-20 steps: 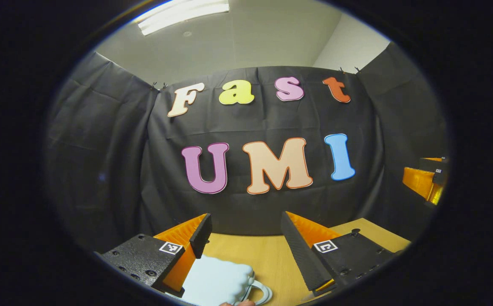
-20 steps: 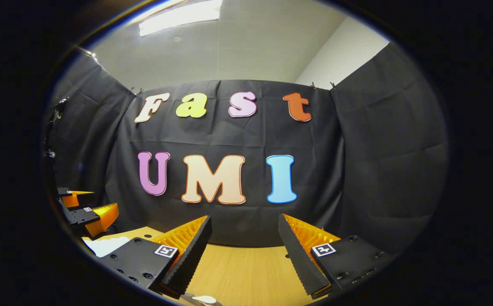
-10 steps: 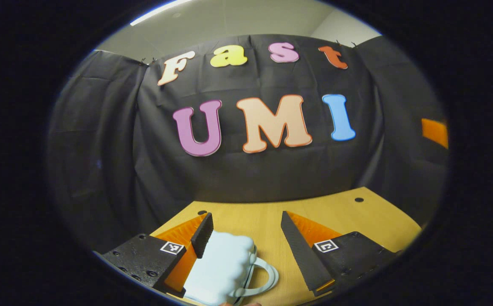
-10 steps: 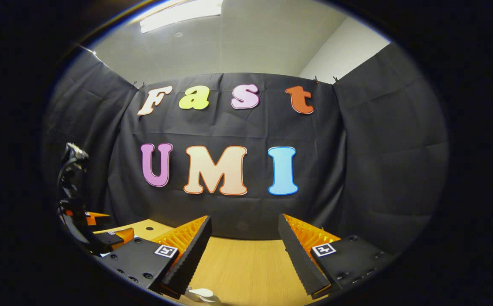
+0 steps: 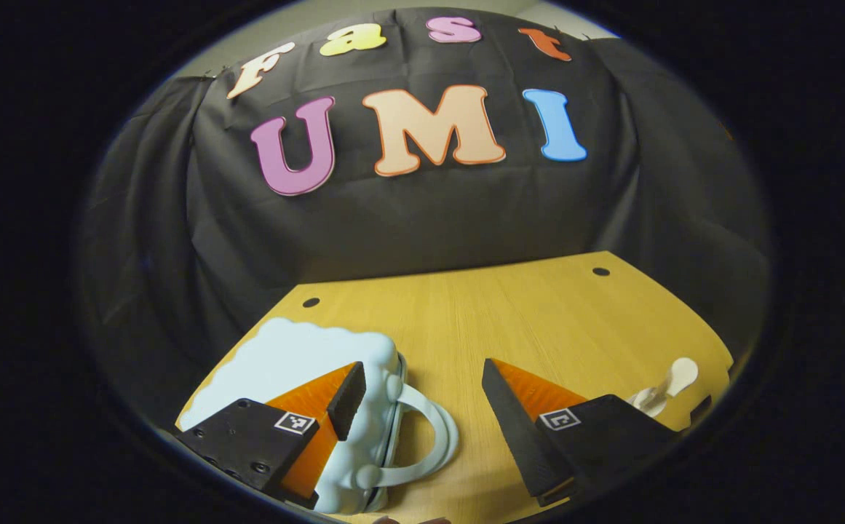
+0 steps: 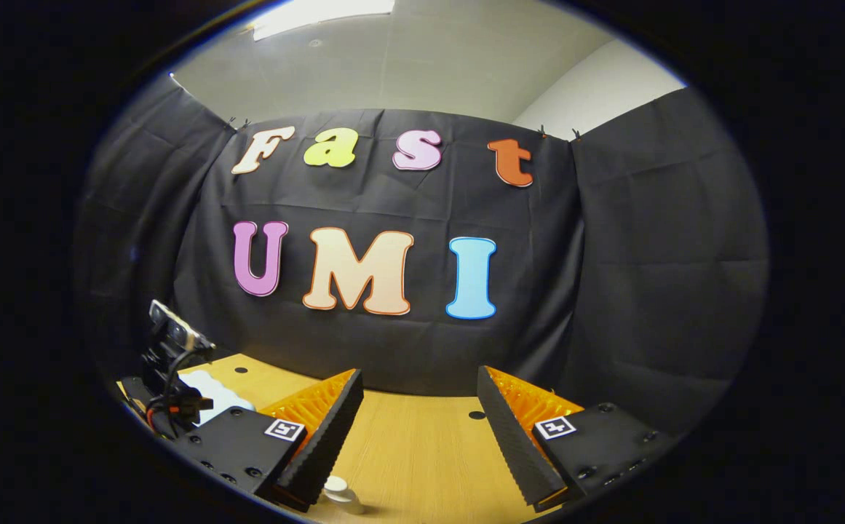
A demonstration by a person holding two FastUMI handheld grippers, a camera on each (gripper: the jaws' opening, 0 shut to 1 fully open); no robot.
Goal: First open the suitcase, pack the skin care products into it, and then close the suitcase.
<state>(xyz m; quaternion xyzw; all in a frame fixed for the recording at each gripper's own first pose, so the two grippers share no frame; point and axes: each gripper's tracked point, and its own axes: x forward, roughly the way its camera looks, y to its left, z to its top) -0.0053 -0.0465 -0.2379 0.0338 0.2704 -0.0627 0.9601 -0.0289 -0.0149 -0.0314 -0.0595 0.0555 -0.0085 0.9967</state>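
2 tongs: both in sight, each with its jaws spread wide and nothing between them.
Left tongs (image 5: pixel 422 393): in the left gripper view they hang above the near left part of the desk (image 5: pixel 509 313), jaws parted; 1 finger overlaps the suitcase, the other stands over bare wood to its right. Whether the finger touches the shell, I cannot tell.
Right tongs (image 6: pixel 416 407): in the right gripper view they hover over the desk, jaws parted, gripping nothing.
Suitcase (image 5: pixel 291 360): pale blue, with a scalloped edge, lying flat and shut at the near left of the desk; its looped handle (image 5: pixel 433 440) points right, into the gap between the left tongs' fingers. In the right gripper view a pale bit of it shows at far left, behind the left tongs' body and cables.
Skin care, item 1: a white bottle (image 5: pixel 666 386) lying on its side near the right edge of the desk, well apart from the suitcase, partly hidden by the left tongs' right finger.
Skin care, item 2: a small jar with a pale cap (image 6: pixel 338 493) standing on the desk just beside the right tongs' left finger, at the near edge of that view.
Desk: light wood, with small dark holes near its far corners.
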